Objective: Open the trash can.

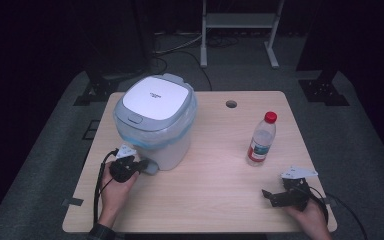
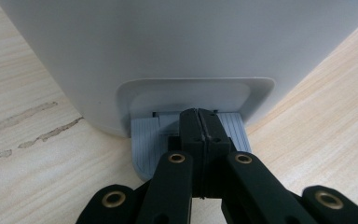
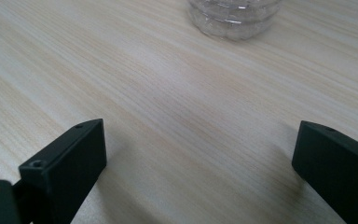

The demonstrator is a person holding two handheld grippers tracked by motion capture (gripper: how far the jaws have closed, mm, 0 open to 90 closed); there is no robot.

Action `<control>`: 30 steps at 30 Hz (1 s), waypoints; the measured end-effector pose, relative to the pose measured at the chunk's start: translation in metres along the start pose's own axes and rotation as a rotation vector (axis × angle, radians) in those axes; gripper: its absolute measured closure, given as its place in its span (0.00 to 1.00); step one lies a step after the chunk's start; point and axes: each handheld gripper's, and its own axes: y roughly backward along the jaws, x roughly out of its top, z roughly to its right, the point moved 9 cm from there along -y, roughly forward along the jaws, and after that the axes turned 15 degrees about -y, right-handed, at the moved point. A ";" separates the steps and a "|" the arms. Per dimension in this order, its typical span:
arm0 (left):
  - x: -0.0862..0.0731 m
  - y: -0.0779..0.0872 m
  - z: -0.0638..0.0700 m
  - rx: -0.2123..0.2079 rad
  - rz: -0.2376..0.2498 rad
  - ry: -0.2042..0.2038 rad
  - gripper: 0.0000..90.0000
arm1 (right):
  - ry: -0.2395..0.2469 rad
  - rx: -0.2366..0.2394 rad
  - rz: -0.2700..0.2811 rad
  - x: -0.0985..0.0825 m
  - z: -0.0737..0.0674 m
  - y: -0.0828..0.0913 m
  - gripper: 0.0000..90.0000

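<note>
A white pedal bin with a closed grey-rimmed lid and a clear liner stands at the table's left. Its grey ribbed pedal juts out at the front. My left gripper is shut, and its tips lie on top of the pedal. In the left gripper view the gripper points at the bin's white wall. A clear water bottle with a red cap stands upright at the right. My right gripper is open near the front right edge. In its own view the gripper holds nothing, and the bottle's base lies ahead.
The wooden table has a round cable hole near its far edge. A white metal frame stands on the floor behind it. Bare wood lies between the bin and the bottle.
</note>
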 end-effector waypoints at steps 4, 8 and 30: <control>-0.001 -0.003 0.000 0.005 -0.012 -0.002 1.00 | 0.000 0.000 0.000 0.000 0.000 0.000 0.02; -0.001 -0.003 0.000 0.001 -0.022 0.005 1.00 | 0.000 0.000 0.000 0.000 0.000 0.000 0.02; -0.007 -0.009 0.003 0.024 -0.051 -0.024 0.99 | -0.001 0.000 0.000 0.000 0.000 0.000 0.02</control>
